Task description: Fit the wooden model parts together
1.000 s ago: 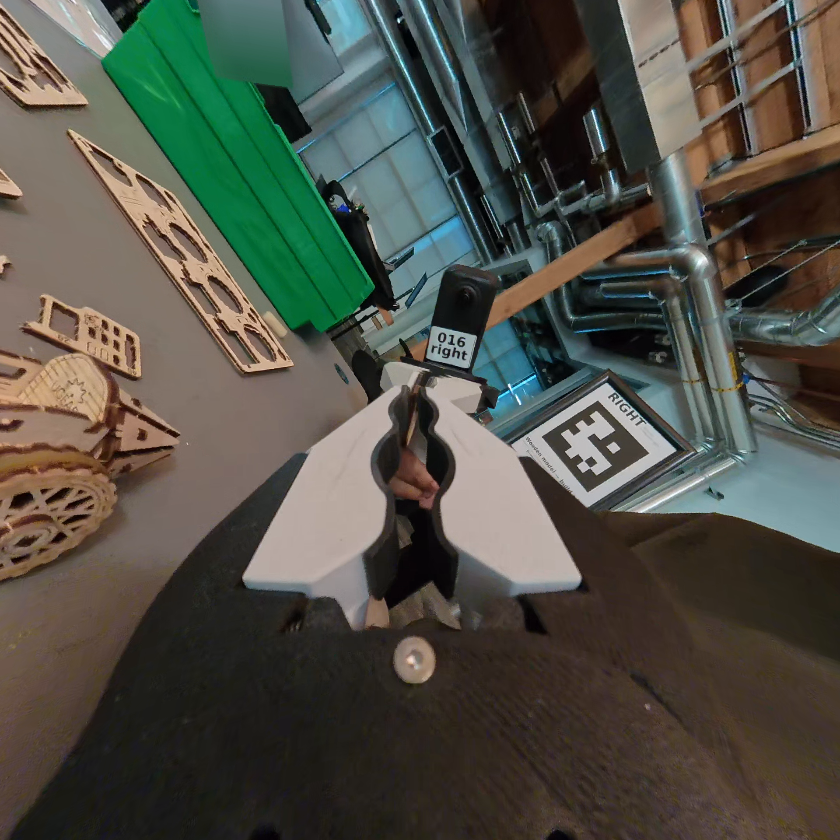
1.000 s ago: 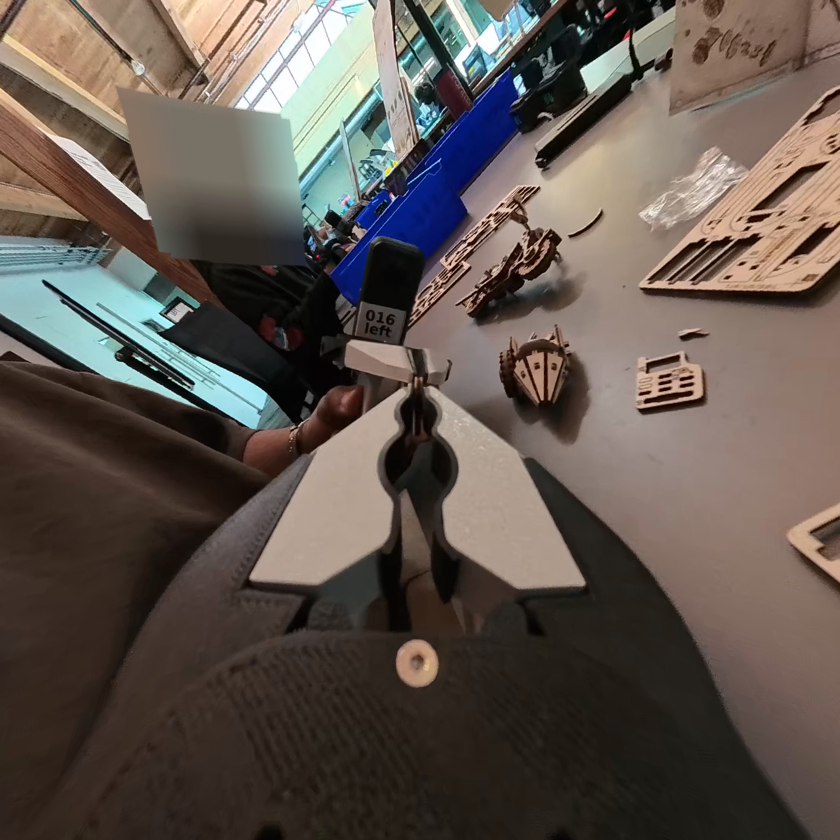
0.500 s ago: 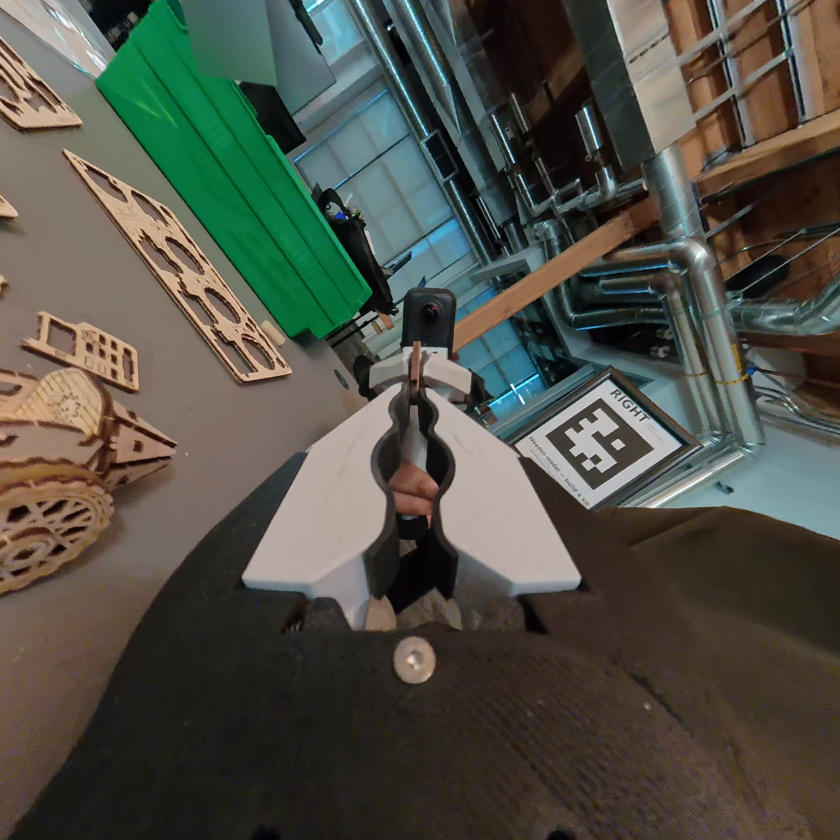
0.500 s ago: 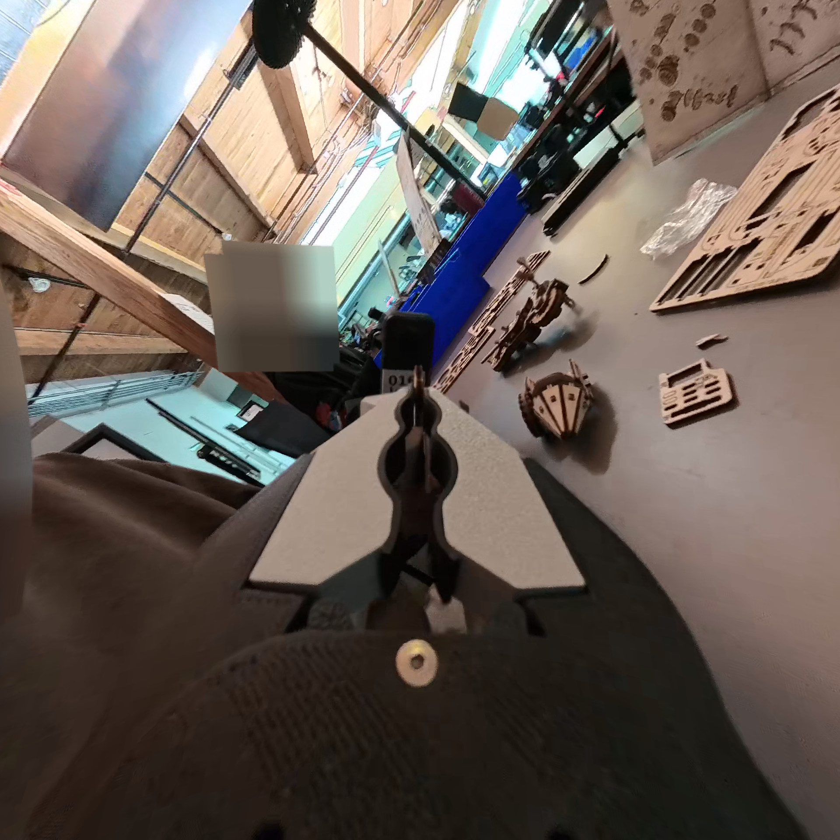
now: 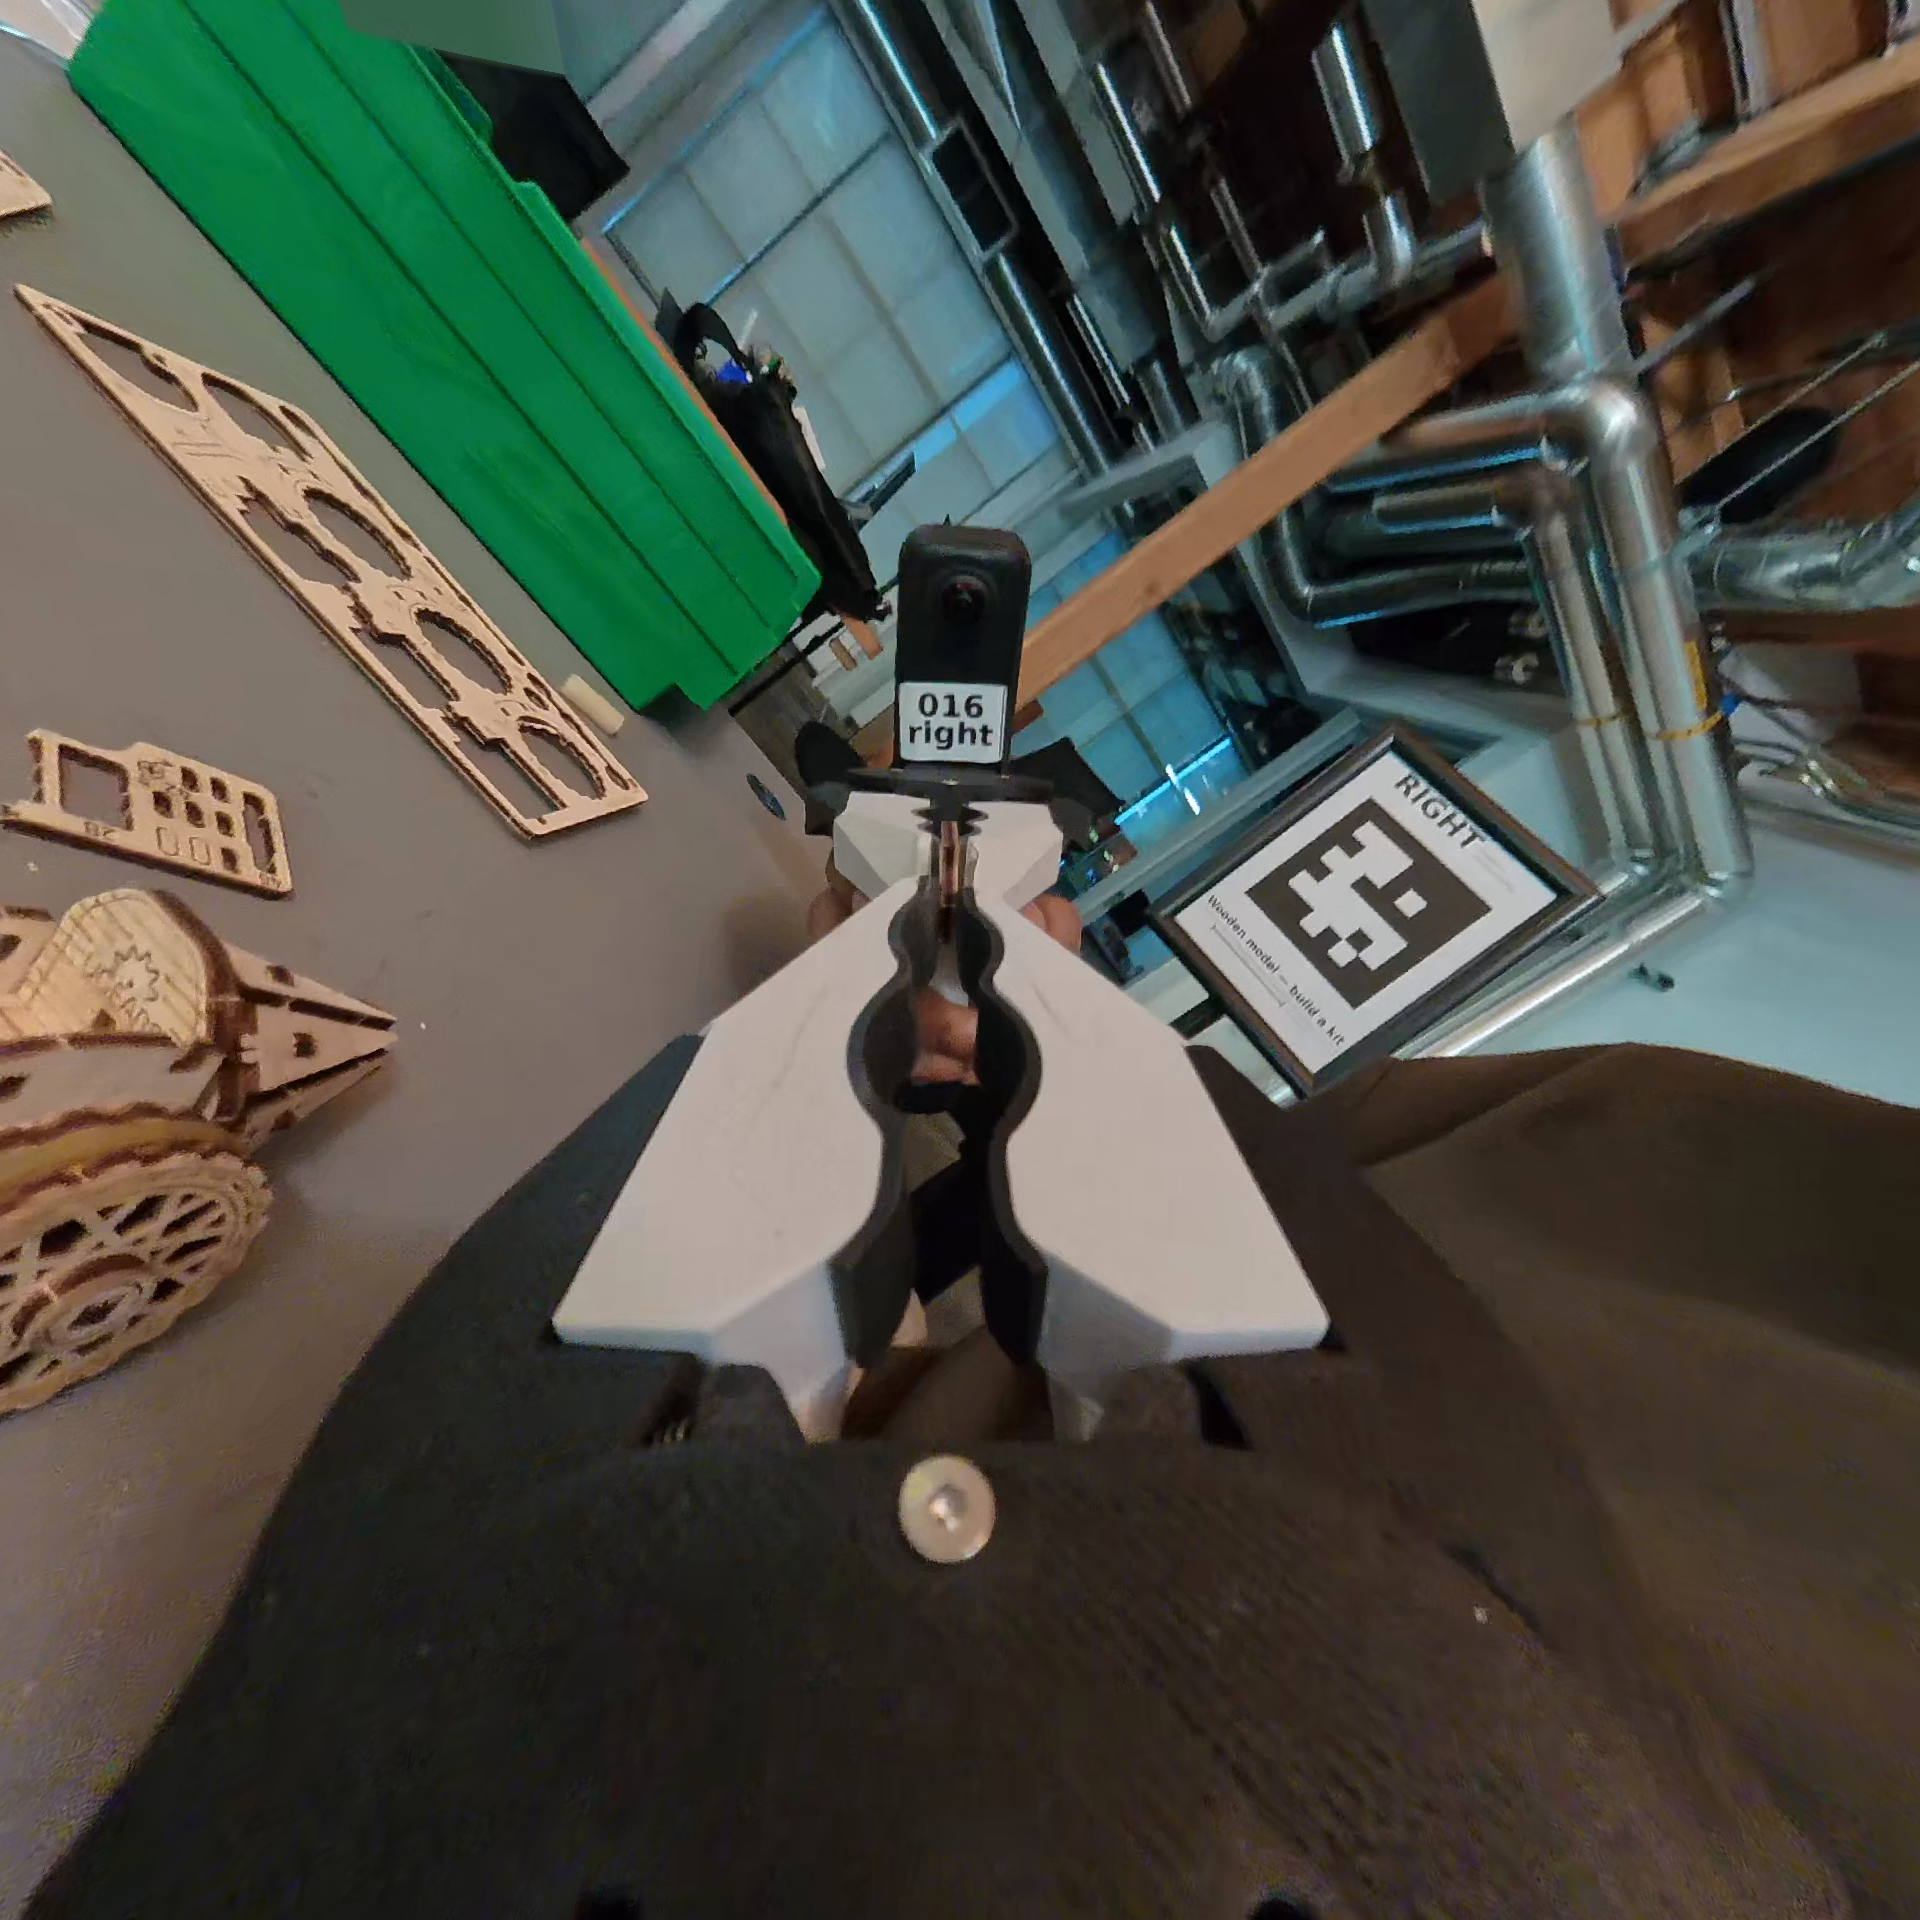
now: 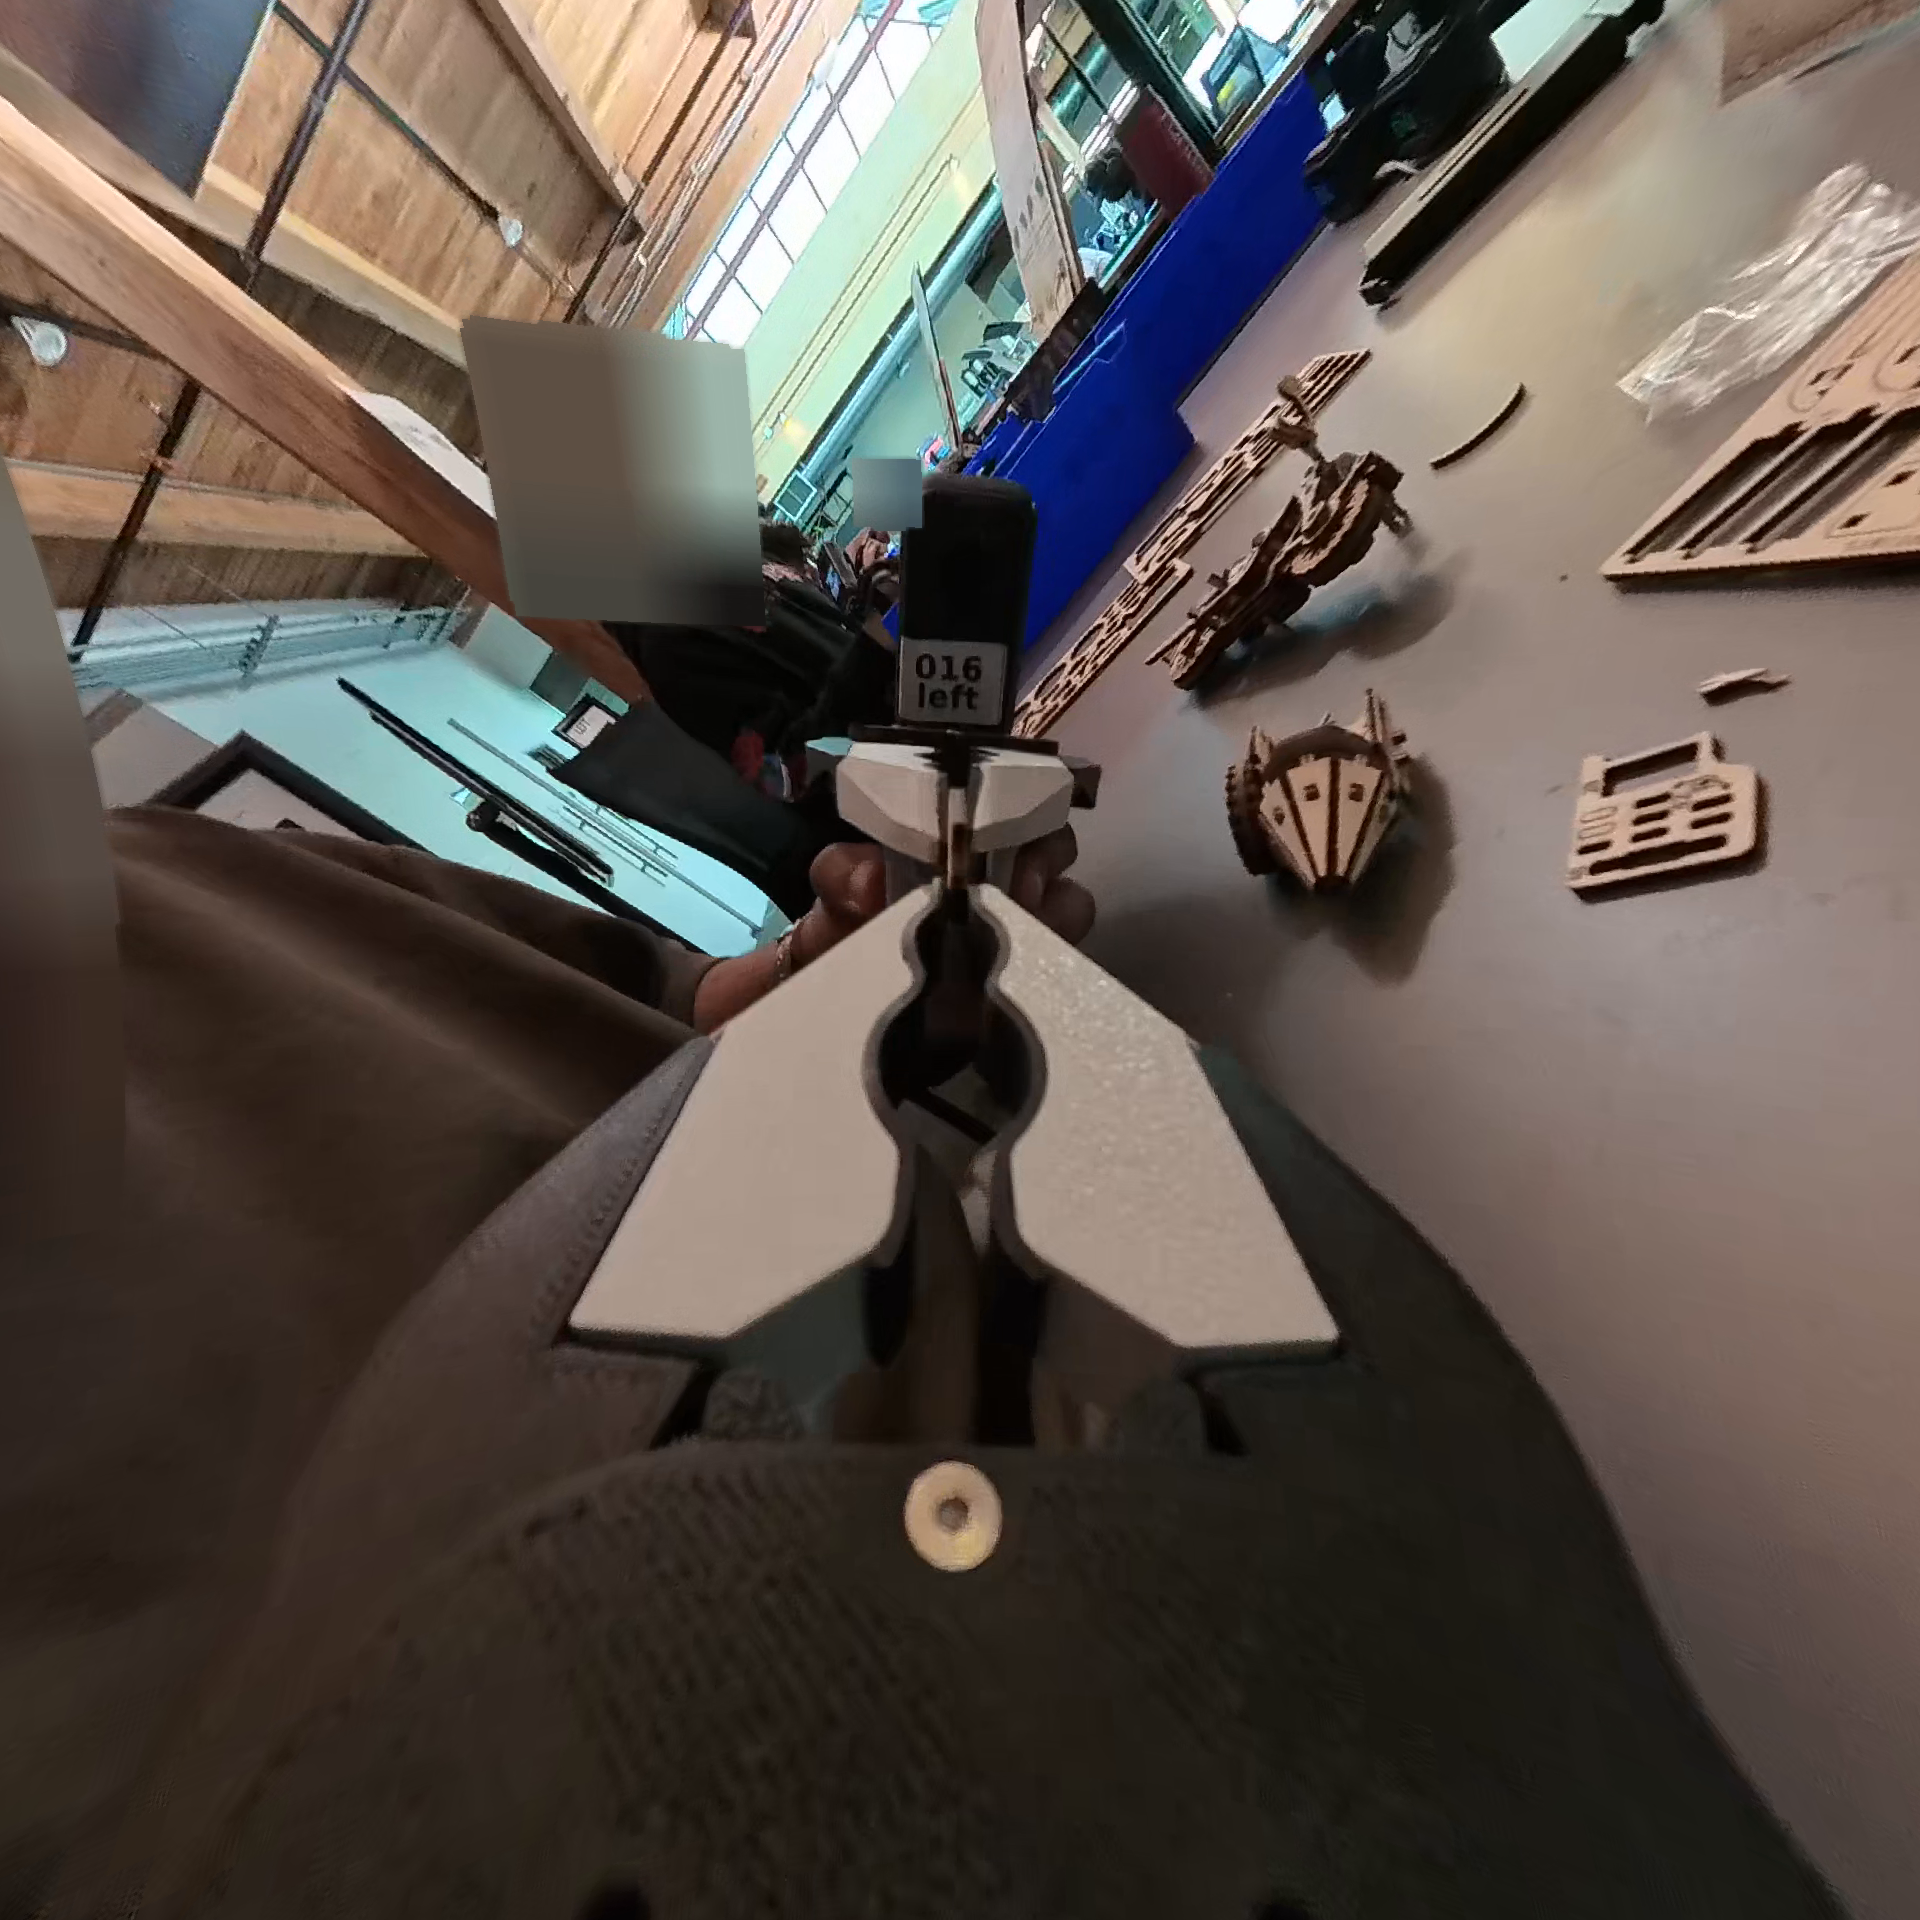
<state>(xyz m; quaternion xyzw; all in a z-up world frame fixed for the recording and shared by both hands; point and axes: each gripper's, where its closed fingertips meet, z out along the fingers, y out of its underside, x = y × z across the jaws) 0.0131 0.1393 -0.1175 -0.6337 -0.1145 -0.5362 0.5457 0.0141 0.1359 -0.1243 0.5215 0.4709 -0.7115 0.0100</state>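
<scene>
My left gripper point(image 5: 945, 896) and my right gripper point(image 6: 957, 891) point at each other above the grey table point(image 5: 499, 935), tip to tip. A thin wooden part point(image 5: 948, 860) shows edge-on between the two sets of fingertips, and both grippers are shut on it. In the right wrist view the same thin part point(image 6: 958, 844) runs from my tips into the left gripper point(image 6: 956, 795). The right gripper point(image 5: 943, 831) shows farther off in the left wrist view. Whether it is one piece or two joined pieces cannot be told. A hand grips each tool.
A built wooden spaceship model point(image 5: 135, 1091) point(image 6: 1325, 805) and a small slotted wooden piece point(image 5: 156, 810) point(image 6: 1662, 821) lie on the table. Cut-out wooden sheets point(image 5: 343, 561) point(image 6: 1787, 488), a darker wooden model point(image 6: 1288, 561), a plastic bag point(image 6: 1787, 301), a green crate point(image 5: 416, 312) and a framed sign point(image 5: 1371, 904) are around. My two grippers' fingertips are within a few centimetres of each other. The small slotted wooden piece point(image 6: 1662, 821) is about equally far from each gripper, around 12 cm. It turns up in the left wrist view point(image 5: 224, 800) as well.
Both grippers stayed shut on the thin part. The right gripper tilted up and came back, and the two tools now face each other straight on, tips together.
</scene>
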